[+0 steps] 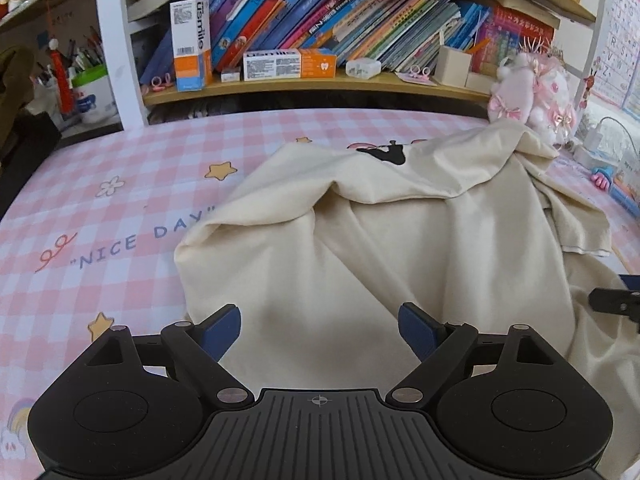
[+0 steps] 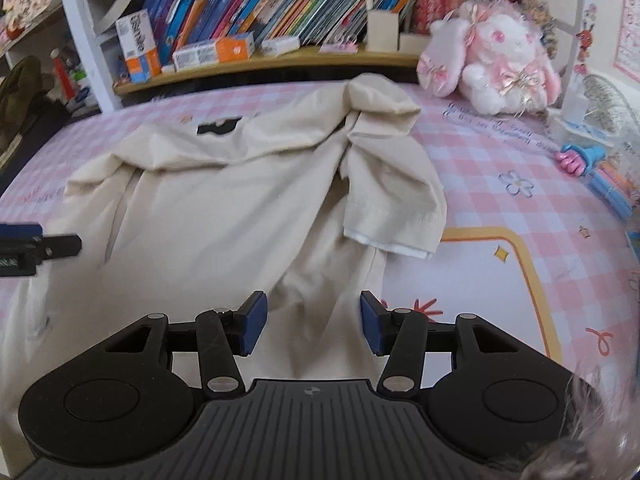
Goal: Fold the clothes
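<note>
Both sets of jaws stand wide apart and grip nothing. The left gripper (image 1: 320,330) hangs over the near left part of a cream shirt (image 1: 360,248), its blue pads (image 1: 224,332) spread above smooth cloth. The right gripper (image 2: 314,322) sits over the near right part of the same shirt (image 2: 224,208), with a ridge of bunched cloth running up between its fingers; whether the pads touch the fabric cannot be told.

The shirt lies rumpled on a pink checked table cover (image 1: 112,208) printed with stars, flowers and the words "NICE DAY". Its far edge is folded toward the grippers, showing part of a black print (image 2: 218,126). One sleeve (image 2: 394,200) is flopped over the body on the right side, its white hem turned up at the near end. The left edge of the shirt forms a loose fold just beside the printed words.

Beyond the shirt, a wooden shelf (image 1: 304,86) holds a leaning row of books (image 1: 320,20) and some orange-and-white boxes (image 1: 192,44). A pink and white plush rabbit (image 2: 492,60) sits at the far right of the table, near the shirt's far corner. A blue and pink toy (image 2: 588,160) lies further right, well apart from the shirt
</note>
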Action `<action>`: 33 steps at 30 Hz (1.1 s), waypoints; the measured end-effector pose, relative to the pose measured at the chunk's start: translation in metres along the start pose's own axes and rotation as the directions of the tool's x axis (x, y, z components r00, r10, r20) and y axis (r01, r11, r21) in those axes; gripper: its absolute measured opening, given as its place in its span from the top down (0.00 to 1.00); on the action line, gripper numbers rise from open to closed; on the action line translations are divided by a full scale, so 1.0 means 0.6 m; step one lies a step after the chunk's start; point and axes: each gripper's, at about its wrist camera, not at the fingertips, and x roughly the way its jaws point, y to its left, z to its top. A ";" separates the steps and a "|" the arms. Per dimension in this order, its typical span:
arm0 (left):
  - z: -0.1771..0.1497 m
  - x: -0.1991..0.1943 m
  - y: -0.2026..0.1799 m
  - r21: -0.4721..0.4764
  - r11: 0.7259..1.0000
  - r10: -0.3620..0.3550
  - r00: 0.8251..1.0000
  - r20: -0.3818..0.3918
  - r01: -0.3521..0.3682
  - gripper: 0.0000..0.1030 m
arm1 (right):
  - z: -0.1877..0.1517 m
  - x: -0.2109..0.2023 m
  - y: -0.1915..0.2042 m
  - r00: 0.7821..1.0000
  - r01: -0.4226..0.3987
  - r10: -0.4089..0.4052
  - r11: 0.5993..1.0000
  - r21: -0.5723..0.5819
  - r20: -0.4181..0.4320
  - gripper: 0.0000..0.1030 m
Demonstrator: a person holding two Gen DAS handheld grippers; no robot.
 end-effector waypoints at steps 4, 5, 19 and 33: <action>0.012 0.011 0.022 0.005 1.000 0.030 1.000 0.003 -0.030 0.15 | -0.001 0.005 0.012 0.999 0.033 -0.033 0.999 0.023 -0.013 0.54; 0.016 0.013 0.029 0.000 0.999 0.039 0.999 0.003 -0.039 0.15 | -0.003 0.007 0.015 0.999 0.042 -0.041 0.999 0.028 -0.022 0.54; 0.011 0.020 0.157 -0.277 0.959 -0.076 0.995 -0.060 0.057 0.96 | -0.016 0.026 0.032 0.988 0.142 -0.139 0.989 0.041 -0.069 0.54; 0.155 0.036 0.308 -0.200 0.977 0.101 0.988 0.116 -0.076 0.97 | -0.024 0.037 0.038 0.977 0.186 -0.182 0.982 0.030 -0.108 0.71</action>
